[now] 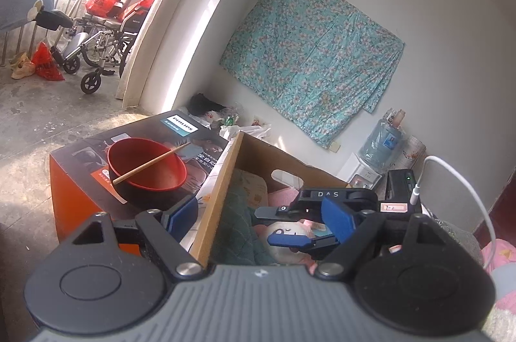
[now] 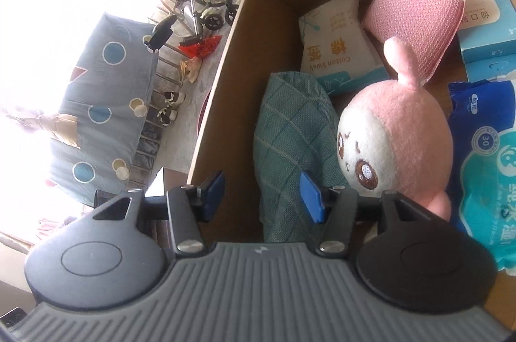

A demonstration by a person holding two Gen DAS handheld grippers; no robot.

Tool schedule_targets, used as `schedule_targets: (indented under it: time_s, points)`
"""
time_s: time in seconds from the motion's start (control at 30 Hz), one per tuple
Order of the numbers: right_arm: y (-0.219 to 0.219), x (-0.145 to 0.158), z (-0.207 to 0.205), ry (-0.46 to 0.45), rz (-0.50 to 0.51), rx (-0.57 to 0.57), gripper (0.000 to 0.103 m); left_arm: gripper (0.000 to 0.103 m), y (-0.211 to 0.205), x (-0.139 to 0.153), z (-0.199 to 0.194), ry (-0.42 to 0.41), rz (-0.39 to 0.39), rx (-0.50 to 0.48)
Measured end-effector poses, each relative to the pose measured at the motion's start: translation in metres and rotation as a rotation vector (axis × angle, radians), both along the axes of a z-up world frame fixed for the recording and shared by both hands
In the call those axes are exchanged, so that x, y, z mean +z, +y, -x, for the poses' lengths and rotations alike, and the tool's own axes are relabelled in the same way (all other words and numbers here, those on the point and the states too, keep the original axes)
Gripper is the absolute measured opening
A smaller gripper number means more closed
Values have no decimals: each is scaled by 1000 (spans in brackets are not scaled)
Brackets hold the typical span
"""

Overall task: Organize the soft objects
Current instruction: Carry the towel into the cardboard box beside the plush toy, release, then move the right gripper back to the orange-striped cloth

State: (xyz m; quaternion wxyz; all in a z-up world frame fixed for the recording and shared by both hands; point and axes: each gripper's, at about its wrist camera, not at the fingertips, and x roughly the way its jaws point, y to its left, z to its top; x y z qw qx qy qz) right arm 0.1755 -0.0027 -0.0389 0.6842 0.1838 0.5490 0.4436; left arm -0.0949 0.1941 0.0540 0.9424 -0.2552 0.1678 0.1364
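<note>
The plush lies in your cardboard box, touching the green cloth on its left, with the pink sponge and cotton swab pack on the far side and blue wipes on the right. Your right gripper hangs over the cloth, partly spread, gripping nothing. Your left gripper stands wide astride the box wall; a red bowl sits left of it.
</note>
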Motion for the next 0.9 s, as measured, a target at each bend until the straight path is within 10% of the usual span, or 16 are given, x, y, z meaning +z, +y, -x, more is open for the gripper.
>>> schedule_targets:
  time_s: [0.4, 0.67, 0.9]
  points:
    - [-125, 50, 28, -178, -185, -148, 58, 87, -34, 4, -27, 40, -23, -110]
    - [-253, 65, 70, -417, -95, -361, 72, 90, -98, 5, -61, 65, -67, -287]
    - [-349, 37, 82, -442, 42, -546, 73, 90, -177, -3, -101, 85, -121, -486]
